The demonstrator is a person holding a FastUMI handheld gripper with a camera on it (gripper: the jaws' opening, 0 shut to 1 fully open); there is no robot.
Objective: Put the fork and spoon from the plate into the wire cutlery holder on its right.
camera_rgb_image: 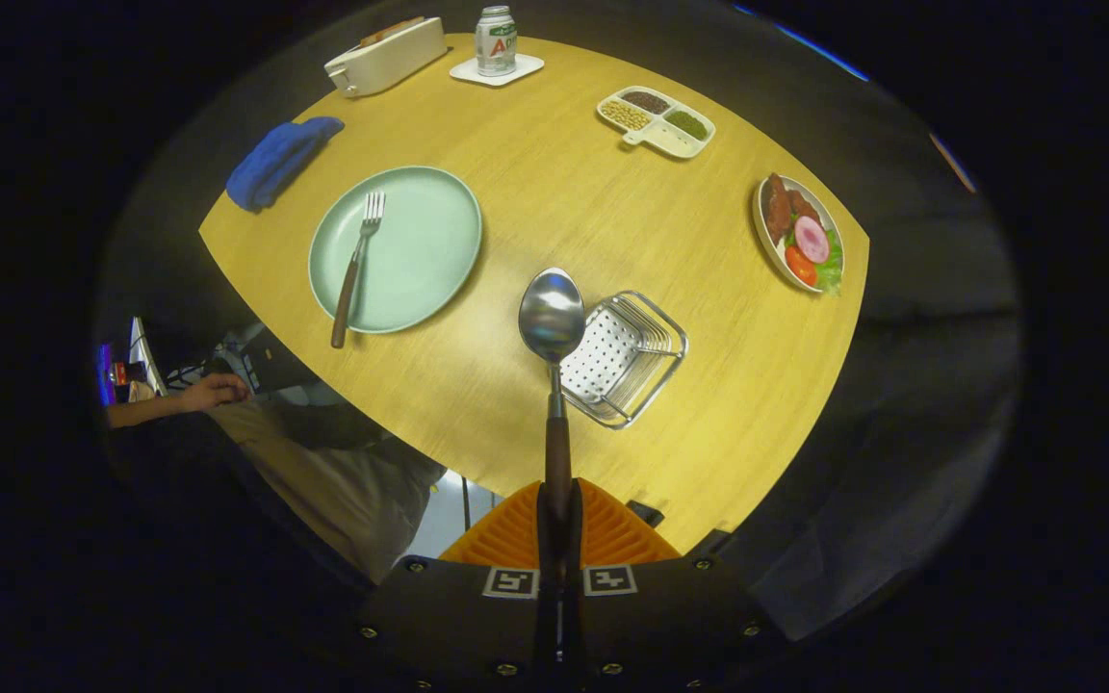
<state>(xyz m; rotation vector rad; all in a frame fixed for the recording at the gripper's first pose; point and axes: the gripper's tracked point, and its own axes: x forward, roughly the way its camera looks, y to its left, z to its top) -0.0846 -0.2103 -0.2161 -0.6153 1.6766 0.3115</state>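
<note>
With both fingers pinched on its dark handle, the claw [559,525] holds the spoon [552,318] straight ahead, bowl raised above the table [535,202]. Wire holder [624,358] sits just beyond and right of the fingers, beside the spoon's bowl. Fork [355,269] lies on the green plate [420,250], farther ahead to the left.

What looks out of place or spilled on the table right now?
Nothing spilled. The gripper holds the spoon by its handle above the wire holder; the fork lies on the plate, handle overhanging the rim.
</note>
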